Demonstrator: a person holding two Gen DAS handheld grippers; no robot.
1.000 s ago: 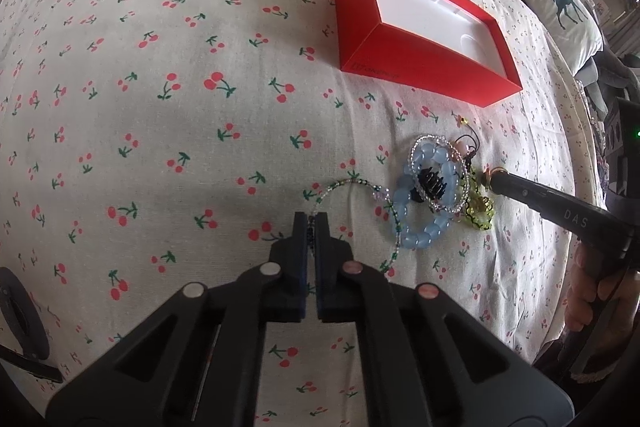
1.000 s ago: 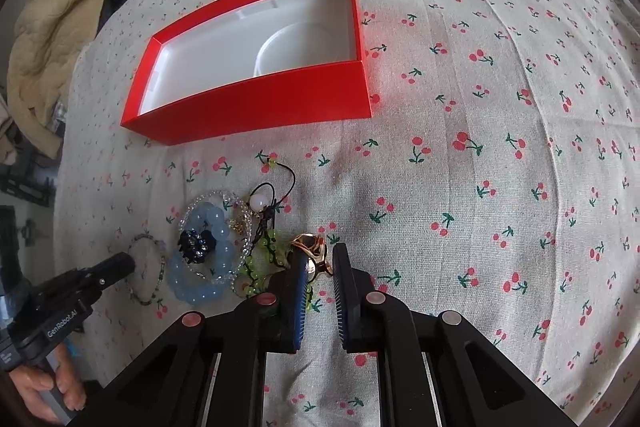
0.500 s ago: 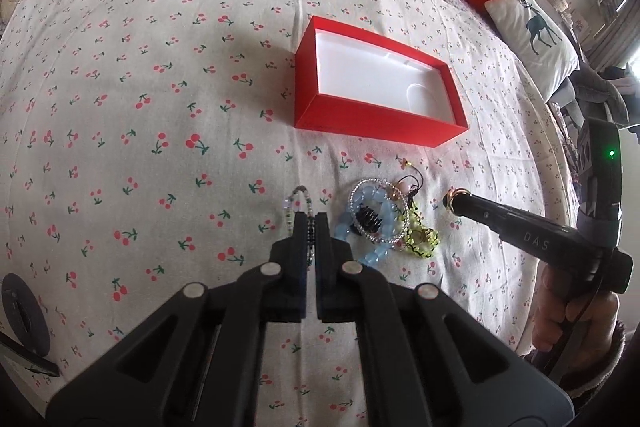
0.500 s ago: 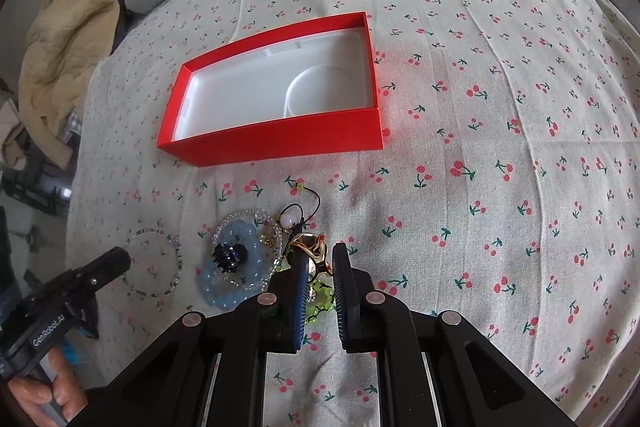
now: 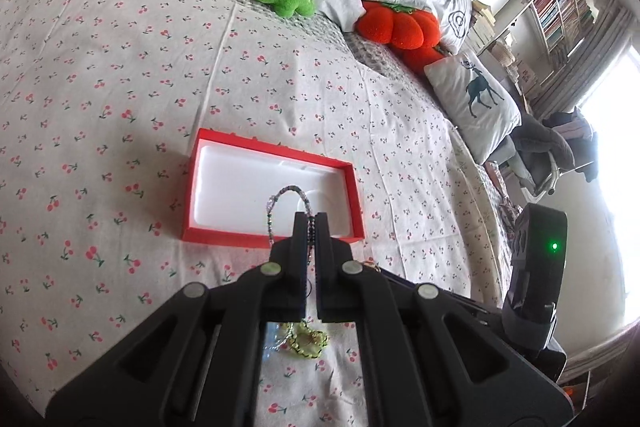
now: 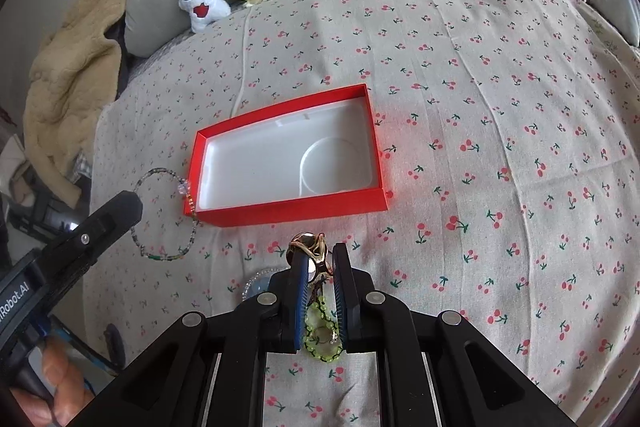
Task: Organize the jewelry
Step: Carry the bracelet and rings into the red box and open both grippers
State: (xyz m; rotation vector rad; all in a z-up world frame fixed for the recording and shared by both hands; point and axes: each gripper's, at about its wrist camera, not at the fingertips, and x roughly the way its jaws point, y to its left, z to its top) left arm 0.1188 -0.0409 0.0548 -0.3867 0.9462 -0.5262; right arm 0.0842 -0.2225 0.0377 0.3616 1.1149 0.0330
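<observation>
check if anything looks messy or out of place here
Nothing is damaged or spilled. The red box sits flat and empty. A green beaded piece and other jewelry still lie loose on the cherry-print sheet. The left tool holds a thin bead bracelet, the right tool a gold piece.

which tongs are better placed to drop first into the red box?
Left. Left tongs grip the beaded bracelet, which hangs at the red box's near-left corner. Right tongs hold the gold piece short of the box.

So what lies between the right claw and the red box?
Only bare cherry-print sheet, seen in the right wrist view. The right claw holds a gold ring short of the red box; no other jewelry lies in that gap.
</observation>
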